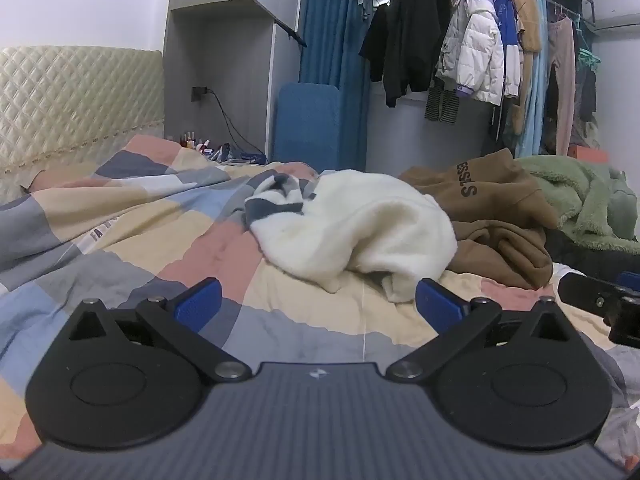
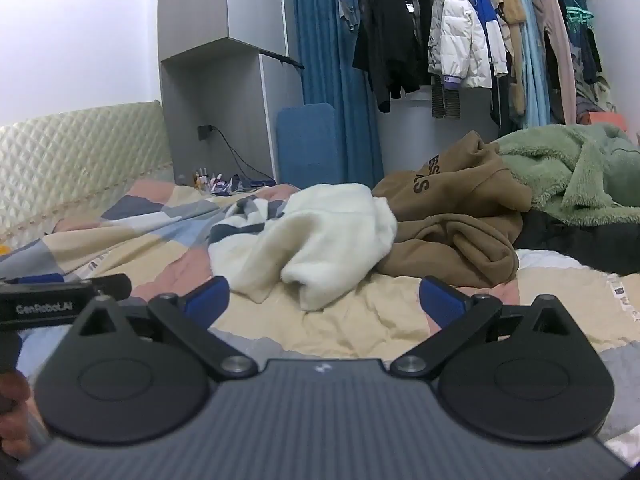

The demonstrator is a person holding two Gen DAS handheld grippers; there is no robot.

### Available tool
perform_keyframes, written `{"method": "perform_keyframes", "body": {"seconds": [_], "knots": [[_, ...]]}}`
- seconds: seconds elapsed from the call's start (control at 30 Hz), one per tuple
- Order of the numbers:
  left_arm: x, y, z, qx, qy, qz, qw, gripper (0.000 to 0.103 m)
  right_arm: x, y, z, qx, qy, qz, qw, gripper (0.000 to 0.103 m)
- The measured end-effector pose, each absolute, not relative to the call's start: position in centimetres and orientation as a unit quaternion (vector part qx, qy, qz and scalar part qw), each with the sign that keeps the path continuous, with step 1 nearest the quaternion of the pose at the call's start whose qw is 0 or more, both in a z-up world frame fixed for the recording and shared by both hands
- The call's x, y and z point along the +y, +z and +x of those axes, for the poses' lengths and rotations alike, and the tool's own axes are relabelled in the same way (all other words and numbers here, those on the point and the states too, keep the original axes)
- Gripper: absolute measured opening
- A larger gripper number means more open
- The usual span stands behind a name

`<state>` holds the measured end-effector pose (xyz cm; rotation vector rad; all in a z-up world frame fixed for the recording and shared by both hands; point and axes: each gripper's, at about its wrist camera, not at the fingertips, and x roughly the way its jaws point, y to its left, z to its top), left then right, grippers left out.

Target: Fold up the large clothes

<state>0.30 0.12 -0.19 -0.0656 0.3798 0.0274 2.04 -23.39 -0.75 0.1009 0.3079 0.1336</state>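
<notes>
White fleece garment [image 1: 360, 224] crumpled on checked bed quilt [image 1: 120, 216], unfolded; brown hoodie [image 2: 452, 216] also waiting. Left gripper [image 1: 318, 300], right gripper [image 2: 324, 300] both spread wide, empty.

White garment [image 1: 360, 220] on the quilt [image 1: 132, 216]: thick plush fleece, matt, striped knit part at its far end. Brown hoodie [image 1: 492, 204] beside it: smooth matt sweatshirt cloth, printed black letters. Green blanket [image 2: 572, 176] beyond the hoodie: shaggy, rough pile. Quilt: thin woven cotton, wrinkled, matt. Headboard [image 1: 76, 96] behind the quilt: glossy quilted padding. Left gripper [image 1: 318, 300]: matt black plastic, metal pins, textured blue pads [image 1: 436, 304].
</notes>
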Motion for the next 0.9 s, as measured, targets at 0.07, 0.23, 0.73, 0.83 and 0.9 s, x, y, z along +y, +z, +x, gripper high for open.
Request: {"method": "perform_keyframes", "body": {"seconds": [0.07, 0.23, 0.73, 0.83, 0.9], "knots": [[0.07, -0.16, 0.24, 0.189, 0.012, -0.030, 0.981, 0.103, -23.40, -0.78, 2.05, 0.155, 0.066, 0.052, 0.984, 0.103], [-0.01, -0.17, 0.20, 0.189, 0.011, -0.027, 0.981, 0.103, -23.20, -0.79, 2.08, 0.157, 0.068, 0.050, 0.984, 0.103], [-0.05, -0.25, 0.18, 0.190, 0.007, -0.023, 0.982, 0.103, -23.10, -1.00, 2.13, 0.163, 0.066, 0.047, 0.983, 0.103], [0.02, -0.35, 0.30, 0.191, 0.007, -0.023, 0.981, 0.103, -23.16, -1.00, 2.18, 0.163, 0.066, 0.047, 0.983, 0.103], [0.00, -0.37, 0.30, 0.190, 0.007, -0.022, 0.981, 0.103, -23.20, -1.09, 2.19, 0.164, 0.067, 0.047, 0.983, 0.103]]}}
